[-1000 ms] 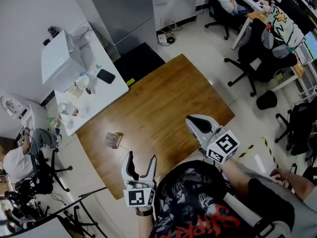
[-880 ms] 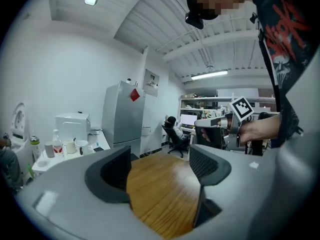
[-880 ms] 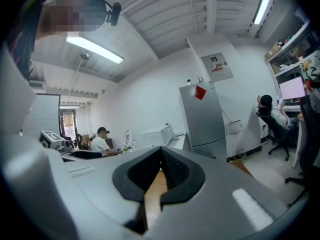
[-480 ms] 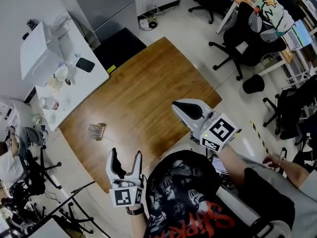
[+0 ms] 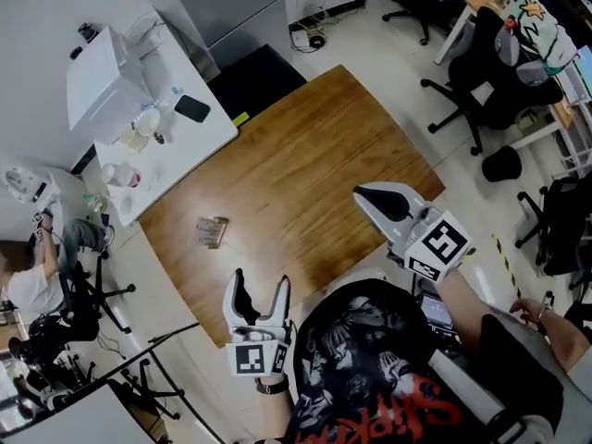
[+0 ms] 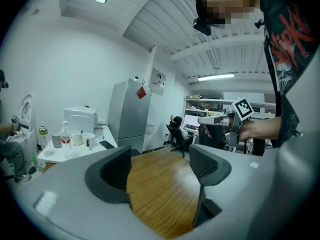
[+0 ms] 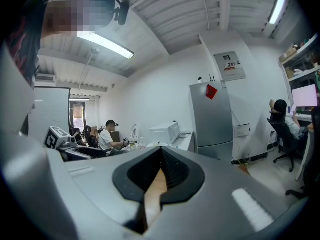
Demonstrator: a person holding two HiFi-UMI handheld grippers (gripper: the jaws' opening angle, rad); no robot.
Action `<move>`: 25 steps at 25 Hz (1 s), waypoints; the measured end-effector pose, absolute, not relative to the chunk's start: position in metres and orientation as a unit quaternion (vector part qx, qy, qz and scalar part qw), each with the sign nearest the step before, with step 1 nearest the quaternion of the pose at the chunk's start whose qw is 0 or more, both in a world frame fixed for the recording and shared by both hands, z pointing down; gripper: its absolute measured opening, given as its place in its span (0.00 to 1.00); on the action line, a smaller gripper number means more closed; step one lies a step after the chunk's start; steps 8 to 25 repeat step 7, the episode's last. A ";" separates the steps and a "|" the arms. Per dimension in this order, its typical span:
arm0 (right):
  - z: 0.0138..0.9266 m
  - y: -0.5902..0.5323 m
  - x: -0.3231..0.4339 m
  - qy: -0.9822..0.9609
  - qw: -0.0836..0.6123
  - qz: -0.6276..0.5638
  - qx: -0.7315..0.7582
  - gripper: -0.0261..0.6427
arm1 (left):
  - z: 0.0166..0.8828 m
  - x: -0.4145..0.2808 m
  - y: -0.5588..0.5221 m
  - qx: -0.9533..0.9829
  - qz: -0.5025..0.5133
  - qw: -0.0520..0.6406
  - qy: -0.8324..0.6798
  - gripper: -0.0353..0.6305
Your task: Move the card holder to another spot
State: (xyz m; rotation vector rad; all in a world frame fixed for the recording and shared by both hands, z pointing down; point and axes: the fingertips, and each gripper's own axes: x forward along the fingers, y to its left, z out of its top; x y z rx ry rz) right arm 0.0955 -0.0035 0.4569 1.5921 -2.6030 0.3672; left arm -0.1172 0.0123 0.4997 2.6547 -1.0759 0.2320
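The card holder (image 5: 212, 231) is a small brown, flat piece lying on the wooden table (image 5: 305, 155) near its left edge. My left gripper (image 5: 261, 287) hovers at the table's near corner, well short of the holder, jaws open with nothing between them. In the left gripper view the left gripper (image 6: 160, 166) frames only bare wood. My right gripper (image 5: 370, 200) is shut and empty over the table's right near edge. Its pads meet in the right gripper view, where the right gripper (image 7: 161, 176) hides most of the table. Neither gripper view shows the holder.
A white side table (image 5: 199, 146) at the far left carries a white box (image 5: 100, 89), cups and a dark phone (image 5: 191, 108). A grey fridge (image 6: 125, 114) stands behind it. Office chairs (image 5: 486, 100) crowd the right; a seated person (image 5: 32, 285) is at the left.
The head view has swung a little, so everything shifts in frame. Relative to the table, both grippers stay about where they were, and the card holder lies in the same spot.
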 end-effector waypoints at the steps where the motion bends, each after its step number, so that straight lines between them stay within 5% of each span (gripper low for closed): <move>1: 0.456 -0.001 0.097 -0.845 0.029 0.127 0.518 0.04 | 0.501 -0.114 0.015 0.916 0.079 0.137 -0.370 0.57; 25: 0.455 0.006 0.077 -0.819 0.025 0.144 0.555 0.04 | 0.519 -0.130 0.017 0.926 0.078 0.140 -0.342 0.57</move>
